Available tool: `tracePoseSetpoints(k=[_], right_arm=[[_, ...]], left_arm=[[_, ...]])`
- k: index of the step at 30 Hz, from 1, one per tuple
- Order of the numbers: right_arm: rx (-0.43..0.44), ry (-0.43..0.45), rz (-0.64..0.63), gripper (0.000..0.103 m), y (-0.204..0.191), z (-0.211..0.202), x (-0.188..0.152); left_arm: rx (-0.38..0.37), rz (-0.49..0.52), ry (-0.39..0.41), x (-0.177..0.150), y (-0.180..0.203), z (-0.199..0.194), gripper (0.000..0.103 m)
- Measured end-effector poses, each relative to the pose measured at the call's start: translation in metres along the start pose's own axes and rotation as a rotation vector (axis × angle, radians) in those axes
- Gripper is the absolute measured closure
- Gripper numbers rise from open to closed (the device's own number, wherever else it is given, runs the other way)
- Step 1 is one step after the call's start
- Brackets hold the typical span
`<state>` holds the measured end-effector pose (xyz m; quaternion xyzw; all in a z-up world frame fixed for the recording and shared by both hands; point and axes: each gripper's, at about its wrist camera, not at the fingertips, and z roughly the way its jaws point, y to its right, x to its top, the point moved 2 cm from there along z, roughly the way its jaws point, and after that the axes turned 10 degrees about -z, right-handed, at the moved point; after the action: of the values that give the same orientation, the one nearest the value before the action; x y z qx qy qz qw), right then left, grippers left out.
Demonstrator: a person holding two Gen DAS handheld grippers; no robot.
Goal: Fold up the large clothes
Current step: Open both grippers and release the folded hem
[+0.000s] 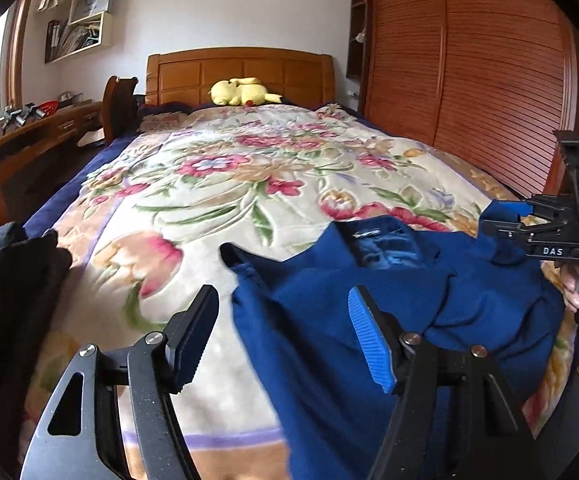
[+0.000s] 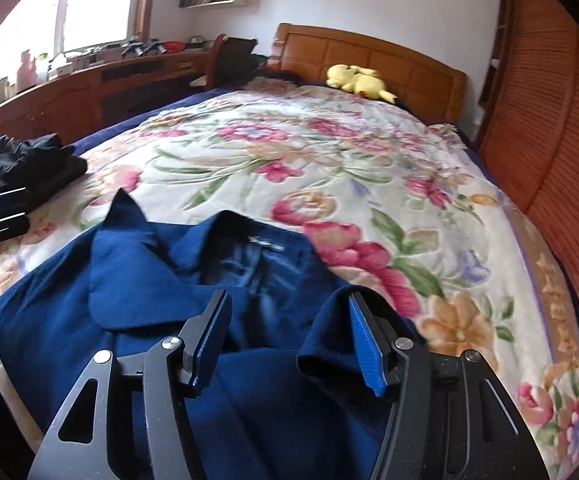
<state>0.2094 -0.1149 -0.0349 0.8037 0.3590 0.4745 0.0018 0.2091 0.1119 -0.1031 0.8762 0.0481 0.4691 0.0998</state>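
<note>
A large navy blue coat lies on the near end of the bed, collar and inner label toward the headboard; it also fills the near part of the right wrist view. My left gripper is open above the coat's left edge, holding nothing. My right gripper is open over the coat, and a fold of blue cloth drapes against its right finger. The right gripper also shows in the left wrist view at the coat's right side, held by a hand.
A floral blanket covers the bed. Black clothes lie at the bed's left edge, also in the right wrist view. A yellow plush lies by the headboard. A wooden desk stands left, a slatted wardrobe right.
</note>
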Motion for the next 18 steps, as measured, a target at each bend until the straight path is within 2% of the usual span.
tracePoseSetpoints(k=[3,7,10,13,16,18], right_arm=[[0.000,-0.007,-0.009,0.041,-0.004,0.003,0.006],[-0.094,-0.004,-0.016,0.041,0.004,0.002,0.016],[-0.101,0.009,0.017,0.040,0.015,-0.002,0.020],[-0.103,0.019,-0.008,0.039,0.011,-0.008,0.024],[-0.062,0.029,-0.037,0.039,-0.006,-0.009,0.026],[0.008,0.027,-0.053,0.039,-0.018,-0.007,0.026]], left_arm=[[0.020,0.008,-0.005,-0.003,-0.009,0.001,0.035],[0.035,0.018,-0.013,-0.007,-0.021,0.002,0.035],[0.033,0.012,-0.019,-0.010,-0.027,0.002,0.035],[0.030,0.005,-0.021,-0.011,-0.030,0.001,0.035],[0.030,0.000,-0.022,-0.012,-0.033,0.000,0.035],[0.029,-0.004,-0.023,-0.012,-0.034,0.000,0.035]])
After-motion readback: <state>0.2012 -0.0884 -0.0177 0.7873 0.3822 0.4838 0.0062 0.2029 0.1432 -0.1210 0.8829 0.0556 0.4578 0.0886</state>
